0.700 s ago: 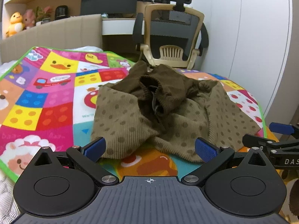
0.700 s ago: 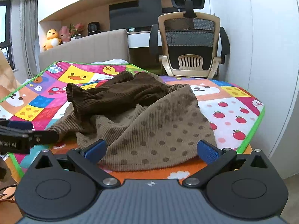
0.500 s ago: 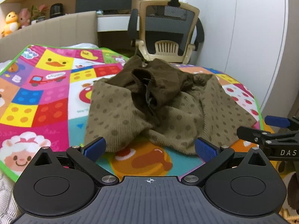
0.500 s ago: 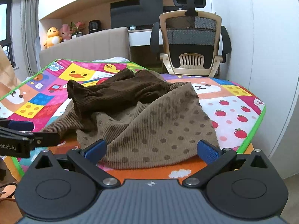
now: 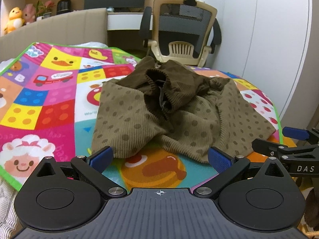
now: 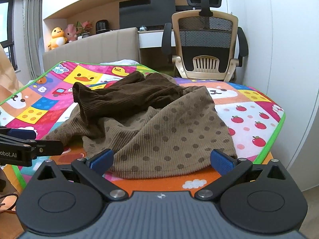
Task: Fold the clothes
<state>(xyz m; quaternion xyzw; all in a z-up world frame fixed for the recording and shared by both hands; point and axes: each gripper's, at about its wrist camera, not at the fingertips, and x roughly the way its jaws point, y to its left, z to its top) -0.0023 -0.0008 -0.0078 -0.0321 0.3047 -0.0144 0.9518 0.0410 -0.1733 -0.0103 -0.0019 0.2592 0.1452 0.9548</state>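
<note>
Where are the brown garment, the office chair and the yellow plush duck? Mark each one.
brown garment (image 6: 169, 131): right wrist view, dotted lighter panel.
office chair (image 6: 206, 37): right wrist view, mesh backrest.
yellow plush duck (image 6: 57, 37): right wrist view, its body.

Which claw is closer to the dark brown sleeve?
Left, I think. The left claw faces the dark brown sleeve head-on across the spotted cloth. The right claw sits at the spotted hem, with the sleeve off to its far left.

A bright patchwork mat (image 5: 49, 103) covers the bed; behind it stand a chair (image 6: 205, 45), a monitor (image 6: 147, 12) and plush toys (image 6: 56, 37).
</note>
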